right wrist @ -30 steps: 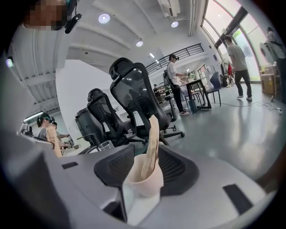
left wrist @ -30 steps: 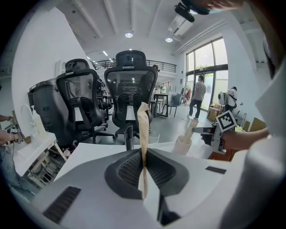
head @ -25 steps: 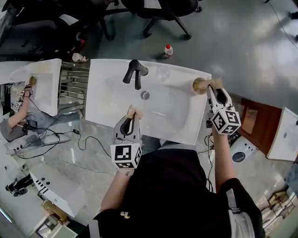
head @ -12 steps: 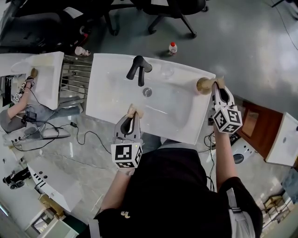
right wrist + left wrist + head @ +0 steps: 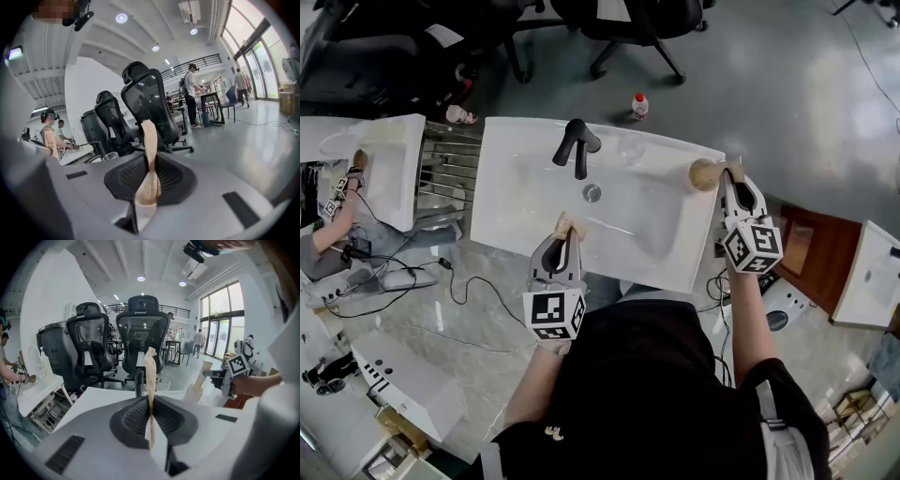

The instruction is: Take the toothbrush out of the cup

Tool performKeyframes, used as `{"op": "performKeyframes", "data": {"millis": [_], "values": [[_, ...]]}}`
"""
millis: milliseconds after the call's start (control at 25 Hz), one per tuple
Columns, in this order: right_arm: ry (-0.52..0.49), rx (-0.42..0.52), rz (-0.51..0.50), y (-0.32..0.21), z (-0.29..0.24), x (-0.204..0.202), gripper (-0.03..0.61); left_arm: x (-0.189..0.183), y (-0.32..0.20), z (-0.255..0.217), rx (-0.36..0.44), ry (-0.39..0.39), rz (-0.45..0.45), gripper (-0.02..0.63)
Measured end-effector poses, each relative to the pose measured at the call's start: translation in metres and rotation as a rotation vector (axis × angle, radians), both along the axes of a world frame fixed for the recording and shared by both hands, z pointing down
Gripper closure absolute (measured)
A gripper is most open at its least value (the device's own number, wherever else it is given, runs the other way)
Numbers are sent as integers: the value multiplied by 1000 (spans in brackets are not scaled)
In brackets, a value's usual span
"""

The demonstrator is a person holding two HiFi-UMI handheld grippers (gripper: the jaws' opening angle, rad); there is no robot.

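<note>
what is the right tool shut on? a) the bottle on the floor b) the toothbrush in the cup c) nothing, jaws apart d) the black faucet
b: in the right gripper view the right tool is closed on the tan toothbrush handle, and the left gripper view shows it standing in the cup; the left tool pinches a separate tan piece.

Objects tallied at one white washbasin (image 5: 656,244).
Two claws are counted, the left claw (image 5: 565,231) and the right claw (image 5: 727,174); two wooden toothbrushes (image 5: 150,376) (image 5: 205,372); one cup (image 5: 704,174); one black tap (image 5: 575,142); one clear glass (image 5: 630,146); one small bottle (image 5: 639,103).
</note>
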State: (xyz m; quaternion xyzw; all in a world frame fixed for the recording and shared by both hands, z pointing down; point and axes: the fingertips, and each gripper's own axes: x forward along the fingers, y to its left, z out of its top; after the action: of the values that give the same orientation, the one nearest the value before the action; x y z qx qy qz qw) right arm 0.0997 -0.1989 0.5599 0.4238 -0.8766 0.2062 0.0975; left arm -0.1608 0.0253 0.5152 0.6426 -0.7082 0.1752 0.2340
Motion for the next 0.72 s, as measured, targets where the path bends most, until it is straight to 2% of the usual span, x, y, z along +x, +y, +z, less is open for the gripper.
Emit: {"op": "performKeyframes", "data": {"millis": [320, 720], "values": [[-18, 57, 30, 15, -46, 7, 515, 1, -10, -11, 59, 20, 50, 580], [-44, 132, 66, 56, -111, 9, 515, 11, -35, -25, 136, 52, 181, 580]]}}
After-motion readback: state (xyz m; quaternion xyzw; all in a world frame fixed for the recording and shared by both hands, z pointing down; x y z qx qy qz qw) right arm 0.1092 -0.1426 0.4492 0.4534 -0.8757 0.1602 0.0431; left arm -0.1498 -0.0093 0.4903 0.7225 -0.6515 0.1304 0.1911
